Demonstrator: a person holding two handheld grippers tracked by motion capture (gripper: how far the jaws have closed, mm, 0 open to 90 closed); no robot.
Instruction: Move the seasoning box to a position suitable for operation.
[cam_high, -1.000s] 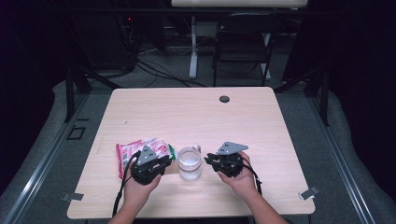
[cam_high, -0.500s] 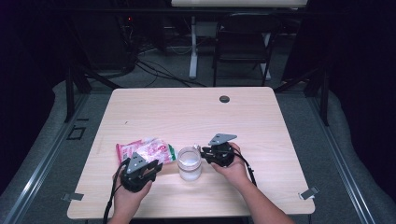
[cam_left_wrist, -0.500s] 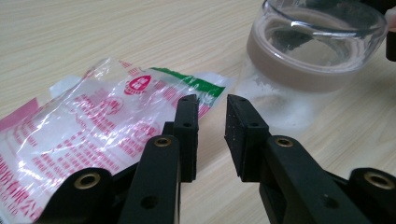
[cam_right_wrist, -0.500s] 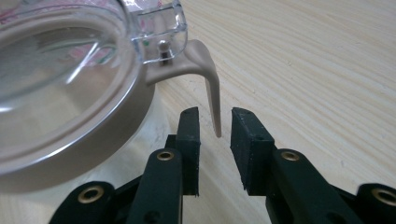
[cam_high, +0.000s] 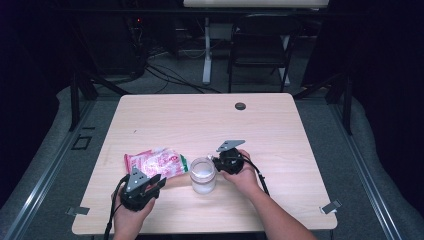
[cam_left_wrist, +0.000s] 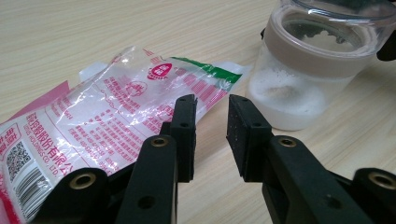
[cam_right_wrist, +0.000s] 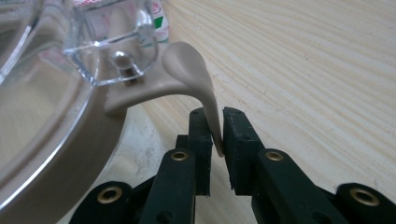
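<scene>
– Pale tabletop (cam_high: 280, 130), dark room behind. Where do the tongs stand?
– Right tongs (cam_right_wrist: 215, 135) pinch the jar (cam_high: 203, 175)'s beige latch (cam_right_wrist: 196, 74). Left tongs (cam_left_wrist: 211, 133) gape narrowly, empty; the packet (cam_left_wrist: 116, 112) lies just ahead to their left, long axis slanting toward the jar.

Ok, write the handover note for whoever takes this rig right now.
Right gripper: shut on the beige handle of the jar, near the table's front middle.
Left gripper: open, empty, aimed at the gap between the plastic bag and the jar.
Bag lies flat on the table, left of the jar and close to it.
Done: jar steadied; white powder sits in its bottom.
Left, probably: grip the bag. Whether it is emptied, I cannot tell.
</scene>
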